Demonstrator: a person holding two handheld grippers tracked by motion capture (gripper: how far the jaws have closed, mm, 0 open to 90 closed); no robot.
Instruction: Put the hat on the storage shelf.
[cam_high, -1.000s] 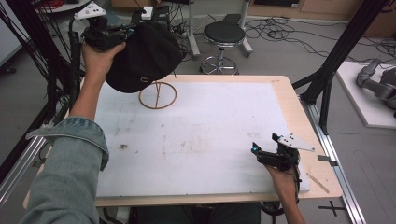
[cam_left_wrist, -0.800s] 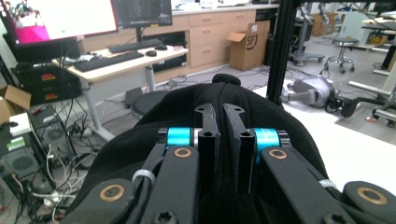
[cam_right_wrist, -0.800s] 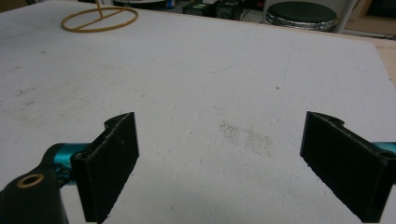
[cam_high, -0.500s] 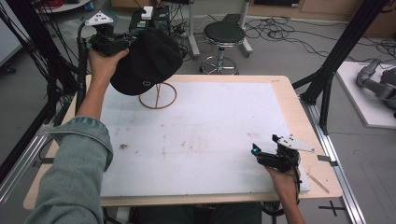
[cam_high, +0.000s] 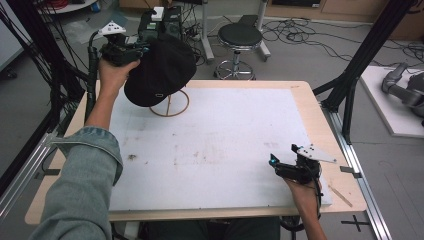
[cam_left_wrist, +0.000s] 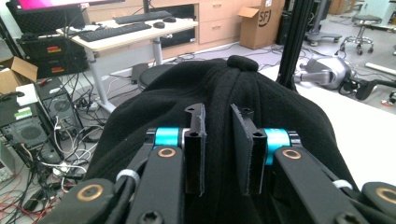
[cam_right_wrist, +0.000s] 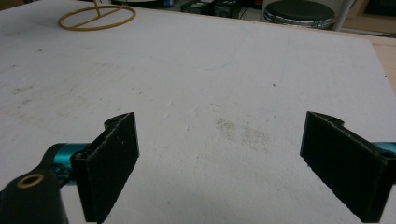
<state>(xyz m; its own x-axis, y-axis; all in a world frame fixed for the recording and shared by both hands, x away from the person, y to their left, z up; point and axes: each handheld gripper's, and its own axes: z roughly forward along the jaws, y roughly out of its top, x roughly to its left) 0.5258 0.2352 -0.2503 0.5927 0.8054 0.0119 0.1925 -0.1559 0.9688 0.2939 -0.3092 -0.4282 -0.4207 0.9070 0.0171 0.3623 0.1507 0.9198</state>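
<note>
Left gripper (cam_high: 134, 49): jaws narrowly parted, a fold of the black hat (cam_high: 161, 70) being pinched between them.
Black hat: being held above the wooden ring stand (cam_high: 170, 104) at the table's (cam_high: 310, 107) far left.
Right gripper (cam_high: 277, 165): jaws being held wide apart, nothing gripped, low over the white mat (cam_high: 220, 145) near its right front corner.

Matt black knitted cloth hat (cam_left_wrist: 261, 98), wooden hoop stand (cam_high: 170, 106), scuffed white mat (cam_high: 225, 145) (pale wood rim).
</note>
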